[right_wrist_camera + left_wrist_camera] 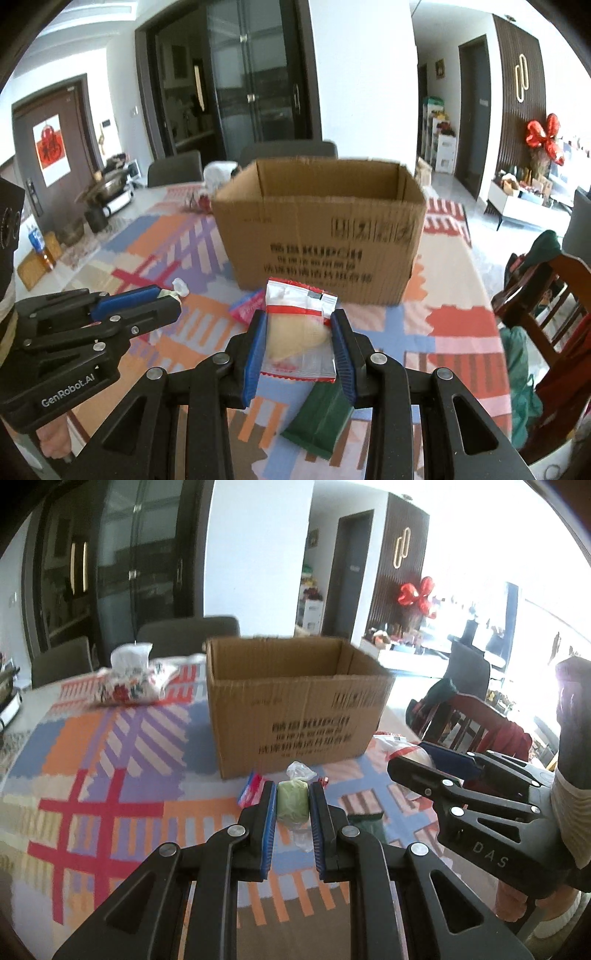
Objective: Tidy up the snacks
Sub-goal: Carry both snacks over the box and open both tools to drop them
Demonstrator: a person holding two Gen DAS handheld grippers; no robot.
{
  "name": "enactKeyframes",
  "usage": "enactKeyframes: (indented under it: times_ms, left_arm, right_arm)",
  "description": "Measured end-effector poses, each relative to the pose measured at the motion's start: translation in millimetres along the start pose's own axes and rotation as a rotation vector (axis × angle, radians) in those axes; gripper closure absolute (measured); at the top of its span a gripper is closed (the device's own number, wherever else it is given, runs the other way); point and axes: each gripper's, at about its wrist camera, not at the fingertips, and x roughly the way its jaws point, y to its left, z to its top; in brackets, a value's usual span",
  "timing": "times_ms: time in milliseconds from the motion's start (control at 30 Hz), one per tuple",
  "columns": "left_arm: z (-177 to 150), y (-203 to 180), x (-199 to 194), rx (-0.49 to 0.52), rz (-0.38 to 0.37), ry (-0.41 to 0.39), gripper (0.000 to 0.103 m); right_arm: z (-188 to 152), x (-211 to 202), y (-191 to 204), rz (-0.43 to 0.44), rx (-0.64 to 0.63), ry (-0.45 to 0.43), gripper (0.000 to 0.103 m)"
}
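I've got my left gripper (292,805) pinching the green snack (292,805) and my right gripper (300,341) clamping the clear packet (300,332); next, carry both beyond the fingertips over the open cardboard box (321,221)

Your open brown corrugated cardboard box (317,236) looks matt and ribbed. The multicoloured woven tablecloth (110,775) is matt cloth. The green snack in clear crinkled plastic wrap (292,801) and the beige snack in a glossy clear-and-red plastic packet (301,332) shine. The dark green flat packet (317,421) looks satin. Your matt black plastic grippers carry ribbed blue pads (269,827).
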Motion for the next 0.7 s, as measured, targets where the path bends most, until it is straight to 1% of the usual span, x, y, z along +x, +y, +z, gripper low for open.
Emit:
enactKeyframes:
  times_ms: [233,433,700]
  left_arm:
    - [30,-7,-19,0.036,0.003,-0.087,0.085]
    - [57,-11,-30,0.055,0.009,-0.159,0.085]
    - [90,-8,-28,0.077,0.017,-0.201,0.085]
  right_arm:
    - [27,-23,-2,-0.005,-0.008,-0.095,0.067]
    - [52,-36,-5,-0.006,-0.007,-0.155,0.067]
    - [85,-46,-7,-0.022,-0.026,-0.219,0.067]
